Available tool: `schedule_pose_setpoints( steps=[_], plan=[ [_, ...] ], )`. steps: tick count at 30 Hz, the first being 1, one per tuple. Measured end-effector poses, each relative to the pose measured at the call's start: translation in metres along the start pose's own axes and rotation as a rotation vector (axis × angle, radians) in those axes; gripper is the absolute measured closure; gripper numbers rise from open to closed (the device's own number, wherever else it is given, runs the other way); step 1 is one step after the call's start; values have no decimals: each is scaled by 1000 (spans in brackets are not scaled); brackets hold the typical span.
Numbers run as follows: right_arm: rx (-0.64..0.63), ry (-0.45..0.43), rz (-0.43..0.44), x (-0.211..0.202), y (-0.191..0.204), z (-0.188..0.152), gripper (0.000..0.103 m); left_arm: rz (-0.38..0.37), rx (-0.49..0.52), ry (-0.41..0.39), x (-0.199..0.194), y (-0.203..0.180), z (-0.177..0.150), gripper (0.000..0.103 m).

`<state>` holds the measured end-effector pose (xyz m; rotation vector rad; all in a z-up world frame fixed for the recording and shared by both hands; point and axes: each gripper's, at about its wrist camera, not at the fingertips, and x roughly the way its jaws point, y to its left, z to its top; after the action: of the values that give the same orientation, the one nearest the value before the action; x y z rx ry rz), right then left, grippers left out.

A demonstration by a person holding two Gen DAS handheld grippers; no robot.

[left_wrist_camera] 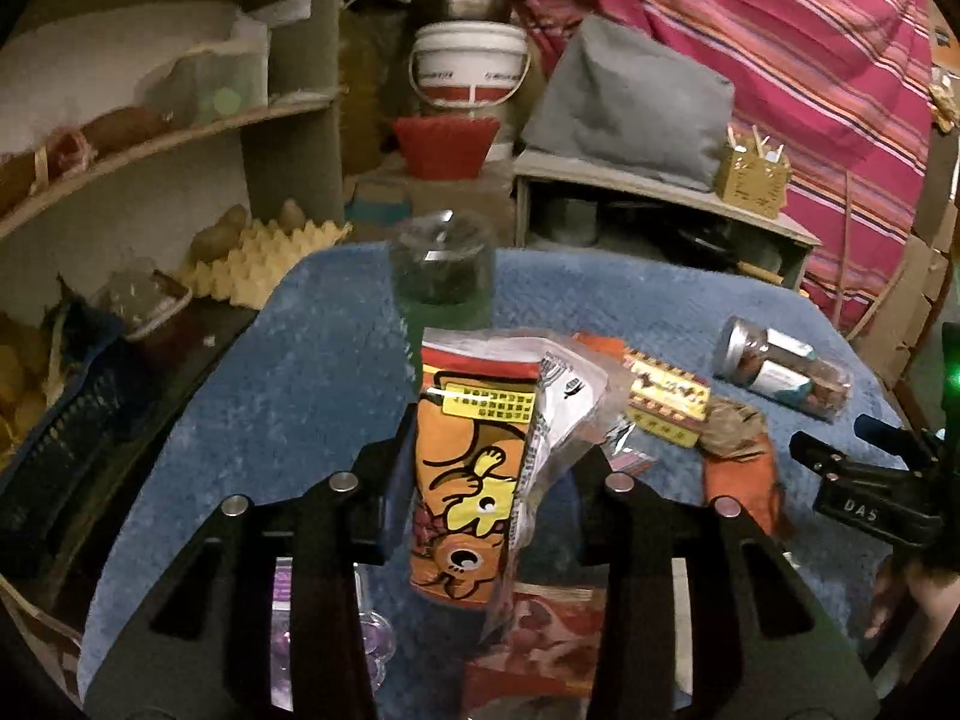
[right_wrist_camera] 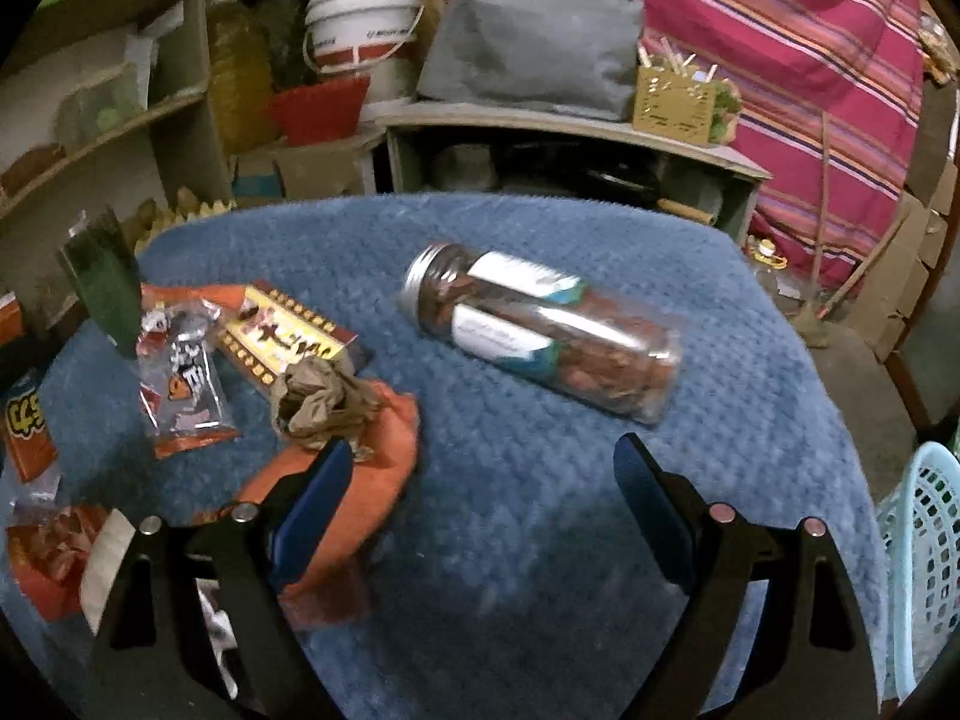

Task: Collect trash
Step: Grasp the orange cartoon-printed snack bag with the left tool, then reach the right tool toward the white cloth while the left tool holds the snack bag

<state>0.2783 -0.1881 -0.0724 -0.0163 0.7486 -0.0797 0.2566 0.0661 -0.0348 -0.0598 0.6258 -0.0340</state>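
An orange cartoon-printed snack wrapper (left_wrist_camera: 468, 480), crumpled with clear plastic, is gripped between the left gripper (left_wrist_camera: 492, 474) fingers; the right gripper (right_wrist_camera: 480, 492) fingers are spread apart.

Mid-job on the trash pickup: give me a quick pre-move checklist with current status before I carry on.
1. Left gripper has trash between its fingers: ok, the orange cartoon wrapper sits there with a clear wrapper.
2. Left grip secure: cannot tell; the fingers flank the wrapper, contact unclear.
3. Right gripper free: ok, open and empty over the blue towel.
4. Drop-off visible: ok, a light blue basket sits at the right edge.
5. Trash remaining: not ok; crumpled brown paper, yellow packet and orange bag still lie on the towel.
6. Jar: lies sideways, lid on; ok.
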Motion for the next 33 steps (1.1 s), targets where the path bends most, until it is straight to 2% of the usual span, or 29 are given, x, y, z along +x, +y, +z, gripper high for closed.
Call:
schedule_pose_setpoints(
  steps=[4,5,7,11,13,15,19,25,27,32,33],
  plan=[
    [-42,69,11,23,19,-3,17,-5,-1,31,13,2,-4,66],
    [-50,84,17,28,23,-5,20,-5,4,32,14,2,-4,66],
    [-62,97,40,36,29,-7,39,-1,21,32,17,-1,-5,66],
    [-65,106,112,38,35,-6,64,8,36,42,22,-2,-8,66],
    [-72,100,106,36,35,-8,90,8,32,47,23,-1,-9,66],
    [-52,92,106,32,28,-8,99,10,25,44,21,1,-8,66],
    [-6,62,109,20,7,-9,102,9,15,36,17,1,-9,66],
    [41,-30,121,-9,-26,-3,102,-2,2,23,8,-3,-8,66],
    [46,-8,153,-8,-29,-2,98,-18,-14,17,4,-4,-8,66],
    [50,52,179,5,-13,-5,98,-3,-16,38,6,-9,-14,66],
    [44,60,180,6,-9,-7,94,2,-12,41,7,-9,-15,66]
  ],
)
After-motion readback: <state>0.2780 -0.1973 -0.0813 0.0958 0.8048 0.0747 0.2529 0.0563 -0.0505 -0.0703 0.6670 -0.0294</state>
